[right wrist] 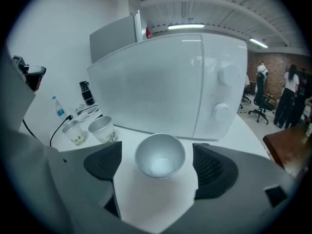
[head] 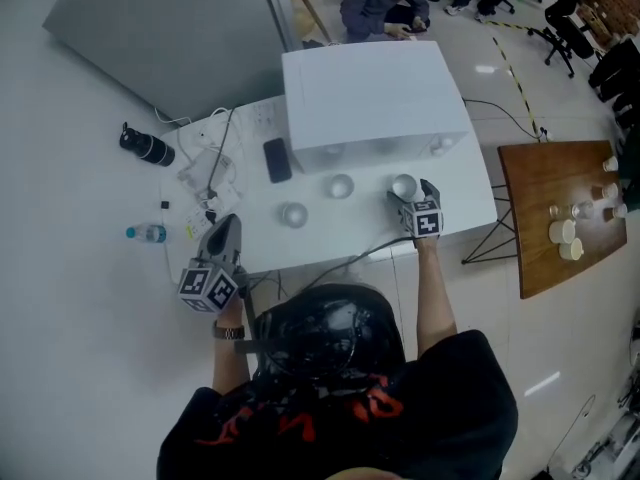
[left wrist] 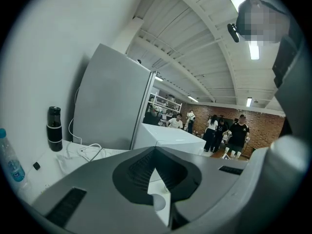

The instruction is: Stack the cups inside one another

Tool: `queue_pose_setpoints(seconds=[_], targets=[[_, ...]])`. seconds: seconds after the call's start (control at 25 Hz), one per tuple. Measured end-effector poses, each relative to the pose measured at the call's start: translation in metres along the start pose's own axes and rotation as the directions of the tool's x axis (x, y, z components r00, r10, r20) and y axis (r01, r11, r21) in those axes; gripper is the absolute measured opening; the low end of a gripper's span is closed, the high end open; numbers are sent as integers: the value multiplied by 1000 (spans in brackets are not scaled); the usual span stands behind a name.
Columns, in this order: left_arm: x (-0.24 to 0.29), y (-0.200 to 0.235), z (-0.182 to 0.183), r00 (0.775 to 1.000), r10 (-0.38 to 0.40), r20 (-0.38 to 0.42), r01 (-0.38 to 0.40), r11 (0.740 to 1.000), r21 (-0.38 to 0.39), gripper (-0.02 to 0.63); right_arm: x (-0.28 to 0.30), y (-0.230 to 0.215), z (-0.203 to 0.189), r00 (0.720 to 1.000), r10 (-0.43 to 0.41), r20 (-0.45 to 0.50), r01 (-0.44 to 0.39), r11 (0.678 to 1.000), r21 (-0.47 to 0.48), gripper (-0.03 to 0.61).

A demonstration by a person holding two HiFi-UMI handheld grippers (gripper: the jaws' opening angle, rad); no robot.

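Three paper cups stand in a row on the white table (head: 460, 213): a left cup (head: 293, 214), a middle cup (head: 341, 186) and a right cup (head: 404, 185). My right gripper (head: 406, 197) is open, its jaws on either side of the right cup (right wrist: 160, 155); the pads stand apart from it. The other two cups (right wrist: 104, 129) (right wrist: 74, 132) show to its left in the right gripper view. My left gripper (head: 224, 230) hovers at the table's front left corner, away from the cups, with its jaws shut (left wrist: 155, 150) and nothing in them.
A big white box-shaped appliance (head: 370, 93) stands right behind the cups. A black phone (head: 277, 159) and white cables (head: 210, 168) lie at the table's left. Further left are a black flask (head: 147, 146) and a water bottle (head: 148, 233). A wooden table (head: 540, 248) with cups is at right.
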State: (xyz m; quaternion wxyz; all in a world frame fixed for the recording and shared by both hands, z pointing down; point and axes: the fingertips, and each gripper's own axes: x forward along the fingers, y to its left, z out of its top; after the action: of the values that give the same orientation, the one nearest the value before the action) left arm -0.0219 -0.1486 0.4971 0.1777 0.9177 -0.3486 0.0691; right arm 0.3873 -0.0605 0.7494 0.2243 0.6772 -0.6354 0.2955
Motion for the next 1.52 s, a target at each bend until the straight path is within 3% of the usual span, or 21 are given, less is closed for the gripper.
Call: queue_pose_setpoints(seconds=[0.2, 0.24, 0.28, 0.44, 0.56, 0.8, 0.96, 1.28, 1.32, 1.52], targets=[[4, 0, -8, 1000, 5, -14, -5, 1000, -19, 0, 20, -4, -17, 996, -15, -92, 11, 999, -36, 456], [4, 0, -8, 1000, 4, -14, -4, 1000, -19, 0, 20, -4, -17, 996, -22, -90, 18, 999, -44, 396], [5, 0, -7, 1000, 3, -15, -3, 1000, -19, 0, 19, -4, -15, 996, -29, -84, 25, 998, -54, 382], [6, 2, -7, 1000, 4, -14, -4, 1000, -18, 0, 2, 10, 8, 1000, -5, 3, 5, 997, -79, 380], [5, 4, -5, 1000, 8, -6, -8, 1000, -15, 0, -29, 47, 48, 991, 78, 113, -66, 992, -111, 380], [5, 6, -3, 1000, 6, 20, -5, 999, -33, 0, -72, 143, 124, 928, 287, 237, -232, 944, -235, 380], [-1, 9, -4, 999, 19, 36, -17, 998, -55, 0, -59, 173, 137, 897, 373, 236, -323, 920, -223, 380], [-28, 24, -2, 994, 80, 74, -74, 994, -79, 0, -6, 177, 115, 894, 401, 199, -373, 914, -162, 386], [-31, 26, -1, 993, 88, 81, -81, 993, -80, 0, -3, 174, 112, 896, 398, 196, -373, 915, -156, 412], [-43, 38, -2, 988, 124, 88, -116, 989, -92, 0, -8, 160, 114, 894, 392, 216, -375, 920, -117, 414]])
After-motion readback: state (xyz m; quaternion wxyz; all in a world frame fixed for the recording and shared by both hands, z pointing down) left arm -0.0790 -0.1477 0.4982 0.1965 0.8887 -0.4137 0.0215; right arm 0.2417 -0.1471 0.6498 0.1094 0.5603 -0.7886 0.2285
